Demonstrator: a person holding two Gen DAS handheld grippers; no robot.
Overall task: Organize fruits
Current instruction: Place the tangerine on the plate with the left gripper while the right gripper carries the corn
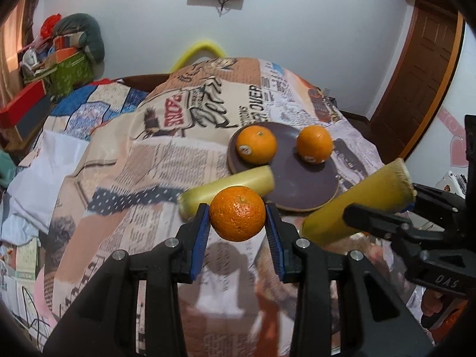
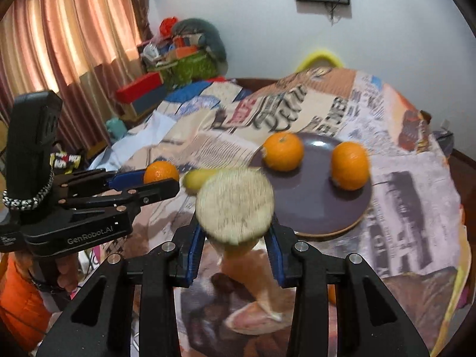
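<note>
My left gripper (image 1: 237, 217) is shut on an orange (image 1: 237, 212) and holds it above the cloth, short of a dark purple plate (image 1: 300, 175). Two oranges (image 1: 257, 145) (image 1: 314, 144) sit on that plate. A yellow banana piece (image 1: 229, 189) lies by the plate's near left rim. My right gripper (image 2: 236, 232) is shut on another yellow banana piece (image 2: 235, 206), its cut end facing the camera; this piece shows in the left wrist view (image 1: 360, 205). The left gripper (image 2: 166, 183) with its orange (image 2: 160, 172) shows at the left of the right wrist view.
The table (image 1: 148, 160) is covered by a newspaper-print cloth and drops off at the right edge. Boxes and bags (image 1: 59, 62) are stacked at the back left by a curtain (image 2: 59, 29). A wooden door (image 1: 416, 89) stands at the right.
</note>
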